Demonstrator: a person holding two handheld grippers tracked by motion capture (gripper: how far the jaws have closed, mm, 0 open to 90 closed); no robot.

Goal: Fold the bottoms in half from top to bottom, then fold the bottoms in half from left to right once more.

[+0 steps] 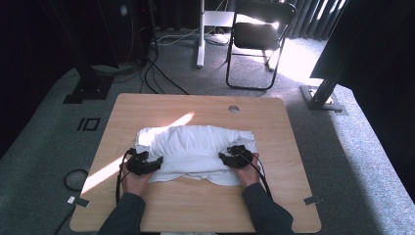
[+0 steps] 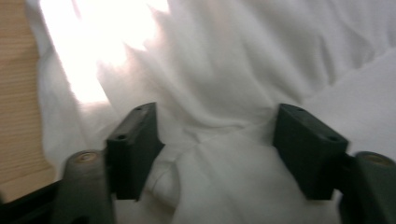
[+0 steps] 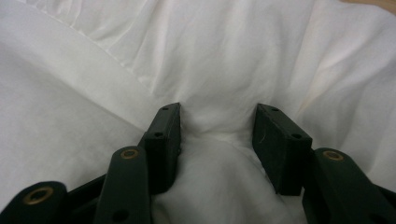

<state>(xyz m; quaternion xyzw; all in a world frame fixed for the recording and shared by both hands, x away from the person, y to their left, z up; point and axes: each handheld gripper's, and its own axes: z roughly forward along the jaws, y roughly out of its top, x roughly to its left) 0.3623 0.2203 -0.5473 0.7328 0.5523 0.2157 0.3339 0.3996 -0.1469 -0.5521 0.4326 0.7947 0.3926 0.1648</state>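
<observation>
A person at a wooden table (image 1: pixel 195 205) works a white cloth (image 1: pixel 195 147) with a gripper in each hand; the cloth lies bunched at the table's centre, its long axis running from nine o'clock to three o'clock, its folded near edge facing six o'clock. At eight o'clock of the cloth, the left gripper (image 1: pixel 157 162) sits with its jaws spread and released (image 2: pixel 205 140), a ridge of fabric lying loose between them, the pads clear of it. At four o'clock of the cloth, the right gripper (image 1: pixel 222 157) is clenched on a gathered fold (image 3: pixel 217 126), the fabric puckering between its pads. The step in hand looks like a fold or a smoothing; it would go best with both ends taken level, the left jaws closing on one layer alone, both hands then moving together toward twelve o'clock so the edge stays straight.
</observation>
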